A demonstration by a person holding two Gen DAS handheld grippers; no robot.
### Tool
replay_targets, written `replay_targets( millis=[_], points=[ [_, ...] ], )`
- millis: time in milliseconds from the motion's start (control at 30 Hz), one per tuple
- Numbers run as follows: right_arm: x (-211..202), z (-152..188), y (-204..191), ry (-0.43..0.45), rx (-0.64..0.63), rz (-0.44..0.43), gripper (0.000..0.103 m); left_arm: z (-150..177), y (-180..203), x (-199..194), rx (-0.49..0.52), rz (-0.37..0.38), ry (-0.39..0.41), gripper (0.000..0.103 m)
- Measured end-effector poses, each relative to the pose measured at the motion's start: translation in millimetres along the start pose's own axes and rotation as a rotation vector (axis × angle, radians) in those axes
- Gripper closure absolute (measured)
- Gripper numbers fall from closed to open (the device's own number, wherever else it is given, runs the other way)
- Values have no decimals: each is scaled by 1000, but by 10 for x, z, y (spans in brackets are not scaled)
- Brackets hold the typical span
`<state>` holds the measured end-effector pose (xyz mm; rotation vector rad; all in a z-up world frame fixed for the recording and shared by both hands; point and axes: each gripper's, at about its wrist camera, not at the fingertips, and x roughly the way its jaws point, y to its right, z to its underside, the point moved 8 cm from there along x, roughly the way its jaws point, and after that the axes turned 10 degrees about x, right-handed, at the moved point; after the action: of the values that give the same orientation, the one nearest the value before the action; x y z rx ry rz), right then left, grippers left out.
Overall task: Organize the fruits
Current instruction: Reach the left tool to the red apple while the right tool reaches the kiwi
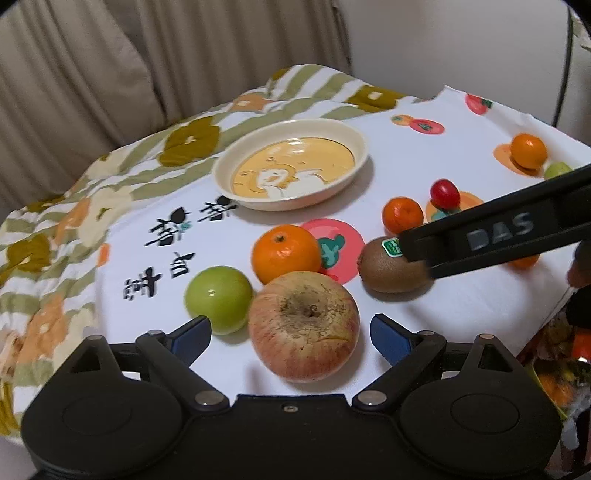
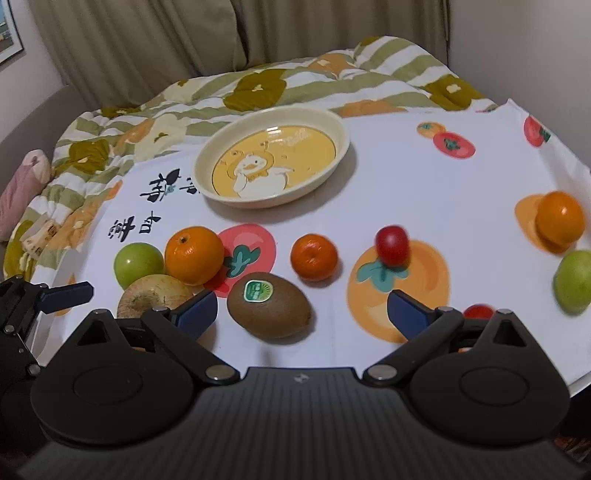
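Behind your table hangs a beige pleated curtain (image 2: 147, 40) — it fills most of the back, with a plain pale wall (image 2: 524, 44) to its right. A framed picture (image 2: 9, 29) shows at the far left edge. You're working over a white cloth (image 2: 424, 192) printed with fruit and black characters, laid on a quilt (image 2: 258, 88) of green stripes and flowers. A pink cushion (image 2: 22, 188) sits left — lighting is soft and indoor.

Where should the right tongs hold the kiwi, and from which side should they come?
Grip the kiwi across its short middle, coming from the near side. It lies on its side, long axis left to right, sticker up. The right tongs are open around it; its far side and right end look free, but the apple sits close on the left.
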<state>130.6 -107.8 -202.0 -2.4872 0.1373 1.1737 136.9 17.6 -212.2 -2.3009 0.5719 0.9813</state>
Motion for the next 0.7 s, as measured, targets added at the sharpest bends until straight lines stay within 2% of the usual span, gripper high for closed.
replay_targets(
  millis=[167, 433, 467, 533, 700],
  points=[
    [189, 81, -110, 1, 12, 21, 0, 35, 13, 154, 37, 43, 10, 11],
    [351, 128, -143, -12, 69, 43, 0, 11, 23, 296, 59, 119, 26, 24],
    [364, 130, -148, -14, 73, 45, 1, 13, 32, 309, 65, 124, 25, 25],
    [400, 141, -160, -26, 71, 50, 12, 11, 37, 322, 75, 131, 32, 25],
    [460, 166, -175, -35, 84, 58, 13, 22, 12, 316, 67, 151, 39, 25]
  ],
)
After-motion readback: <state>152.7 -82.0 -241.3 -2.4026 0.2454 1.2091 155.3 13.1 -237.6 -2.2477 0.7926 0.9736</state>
